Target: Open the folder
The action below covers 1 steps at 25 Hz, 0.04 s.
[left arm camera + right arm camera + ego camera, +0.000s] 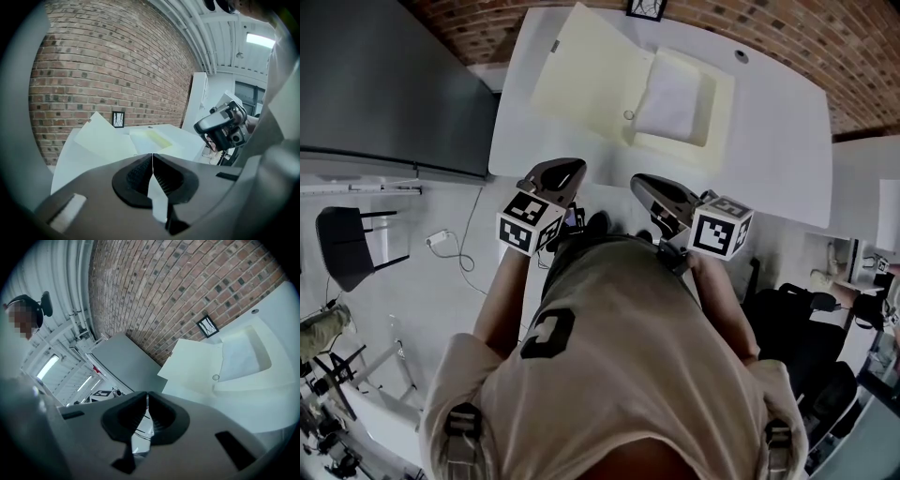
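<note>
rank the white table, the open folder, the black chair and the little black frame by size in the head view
1. white table
2. open folder
3. black chair, down on the floor and farther off, so likely bigger than it looks
4. little black frame, cut by the top edge

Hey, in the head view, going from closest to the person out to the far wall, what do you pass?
Beige shirt on the person's back → white table → open cream folder with a white sheet inside → small black frame → red brick wall.
</note>
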Available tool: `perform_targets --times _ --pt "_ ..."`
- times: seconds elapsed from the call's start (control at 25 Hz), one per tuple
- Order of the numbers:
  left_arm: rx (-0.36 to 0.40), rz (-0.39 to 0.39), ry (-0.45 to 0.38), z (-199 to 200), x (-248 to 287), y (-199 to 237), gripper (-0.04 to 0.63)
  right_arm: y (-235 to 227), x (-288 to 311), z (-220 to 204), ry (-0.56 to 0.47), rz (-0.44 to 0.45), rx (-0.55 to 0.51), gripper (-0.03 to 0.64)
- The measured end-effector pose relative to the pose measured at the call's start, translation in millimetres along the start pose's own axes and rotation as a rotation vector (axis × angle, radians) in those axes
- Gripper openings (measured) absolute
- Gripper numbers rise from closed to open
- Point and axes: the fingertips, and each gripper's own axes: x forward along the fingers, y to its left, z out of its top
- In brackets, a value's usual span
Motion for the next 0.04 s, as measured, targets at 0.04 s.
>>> perform_targets --times 0.04 --pt "-0.007 0.005 0.004 -3.2 -2.1 2.9 0.006 0.4 3.1 -2.0 0.004 0.006 0.002 0.015"
